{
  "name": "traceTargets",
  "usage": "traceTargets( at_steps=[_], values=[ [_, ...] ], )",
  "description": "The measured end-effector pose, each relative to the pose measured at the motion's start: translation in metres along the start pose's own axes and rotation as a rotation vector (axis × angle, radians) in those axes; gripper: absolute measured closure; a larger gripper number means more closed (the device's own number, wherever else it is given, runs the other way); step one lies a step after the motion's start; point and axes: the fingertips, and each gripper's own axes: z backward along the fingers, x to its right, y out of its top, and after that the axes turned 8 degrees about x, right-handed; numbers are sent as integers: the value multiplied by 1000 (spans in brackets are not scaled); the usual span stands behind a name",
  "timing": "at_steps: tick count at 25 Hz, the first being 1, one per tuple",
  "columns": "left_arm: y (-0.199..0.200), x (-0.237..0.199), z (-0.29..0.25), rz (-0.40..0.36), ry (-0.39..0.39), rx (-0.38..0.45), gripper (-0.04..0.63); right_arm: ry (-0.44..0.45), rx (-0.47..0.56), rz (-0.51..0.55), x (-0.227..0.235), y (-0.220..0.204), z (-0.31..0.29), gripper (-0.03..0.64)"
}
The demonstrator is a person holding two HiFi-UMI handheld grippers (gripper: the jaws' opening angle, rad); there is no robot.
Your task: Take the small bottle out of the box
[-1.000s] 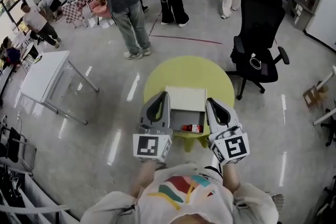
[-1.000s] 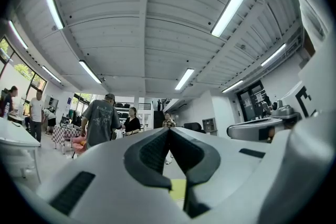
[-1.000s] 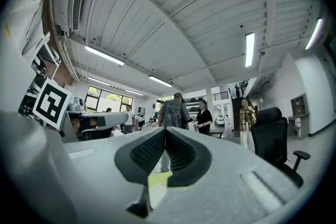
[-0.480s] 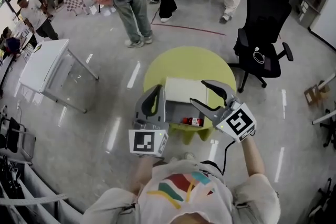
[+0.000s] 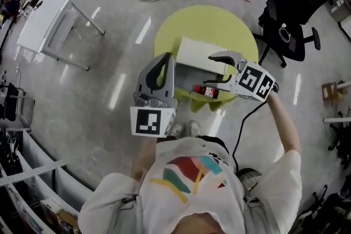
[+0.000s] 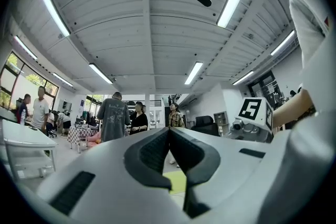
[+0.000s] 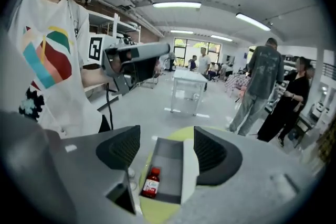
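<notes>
Small bottle (image 7: 151,183) lies on its side in the box (image 7: 189,165) on the counter (image 5: 219,24). It's probably light, slick plastic, so grab the body, not the cap. The right tool (image 7: 167,149) has just been opening wide and has nothing between its jaws. The left tool (image 6: 169,136) is closed and empty.

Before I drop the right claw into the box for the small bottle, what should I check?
1. Right claw open: ok. Its jaws have just been opening, stand wide and grip nothing.
2. Small bottle exposed: ok. It lies in the open box, near one corner.
3. Right claw down at the bottle: not ok. It hovers above the box.
4. Left claw out of the way: ok. It is shut, empty and off to the box's side.
5. Box steadied: not ok. Neither claw touches it.
</notes>
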Motion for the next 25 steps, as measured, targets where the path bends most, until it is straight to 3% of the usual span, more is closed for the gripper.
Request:
traceTargets(
  at_steps=[7,12,19,25],
  values=[
    [-13,-3,9,-21,24,-26,581,265,-303,-54,-20,-97,-36,310],
    [-21,-3,15,-40,33,-51,581,377,-454,-118,-35,-155,-53,310],
    [-33,-1,24,-42,41,-94,581,443,-635,-197,-38,-222,-70,310],
    [-42,-7,32,-64,46,-126,581,442,-717,-208,-33,-248,-78,311]
  ],
)
